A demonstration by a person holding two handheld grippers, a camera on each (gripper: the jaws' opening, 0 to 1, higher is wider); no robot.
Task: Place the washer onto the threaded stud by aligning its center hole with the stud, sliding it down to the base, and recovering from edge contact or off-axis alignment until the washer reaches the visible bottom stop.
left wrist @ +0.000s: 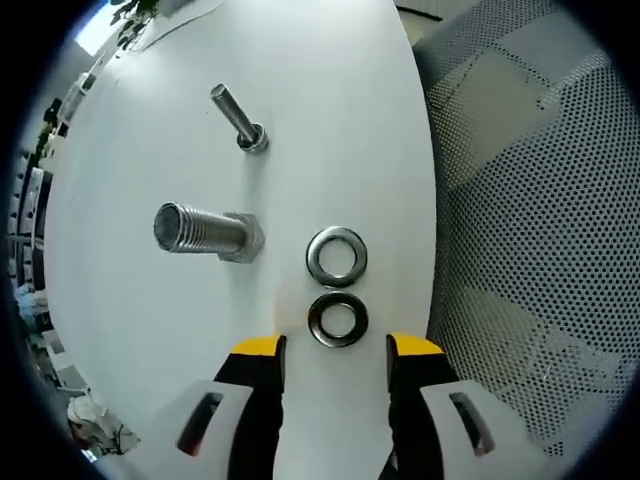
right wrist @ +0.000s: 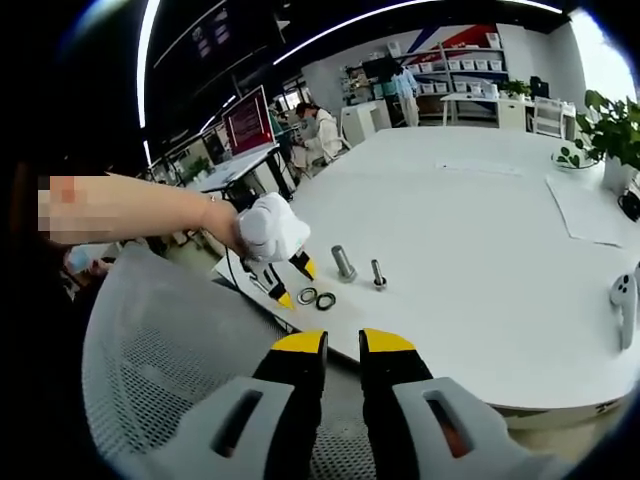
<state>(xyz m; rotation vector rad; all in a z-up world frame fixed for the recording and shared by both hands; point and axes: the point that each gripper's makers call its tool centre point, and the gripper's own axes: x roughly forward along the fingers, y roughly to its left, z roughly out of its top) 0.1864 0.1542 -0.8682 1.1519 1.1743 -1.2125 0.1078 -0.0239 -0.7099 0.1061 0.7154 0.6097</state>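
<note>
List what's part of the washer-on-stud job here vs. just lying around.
Job: near washer, far washer, large threaded stud, small stud, left gripper.
Lying about: mesh chair, paper, potted plant, white controller.

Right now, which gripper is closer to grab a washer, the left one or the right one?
Probably the left. The left gripper is open, right over the nearer washer on the white table. The right gripper sits back over a mesh chair, off the table.

Even, bright overhead light — ceiling strips [right wrist: 300,45] flare white, the white table [left wrist: 330,120] washes out with faint shadows, fisheye bends the edges, and far background softens.
</note>
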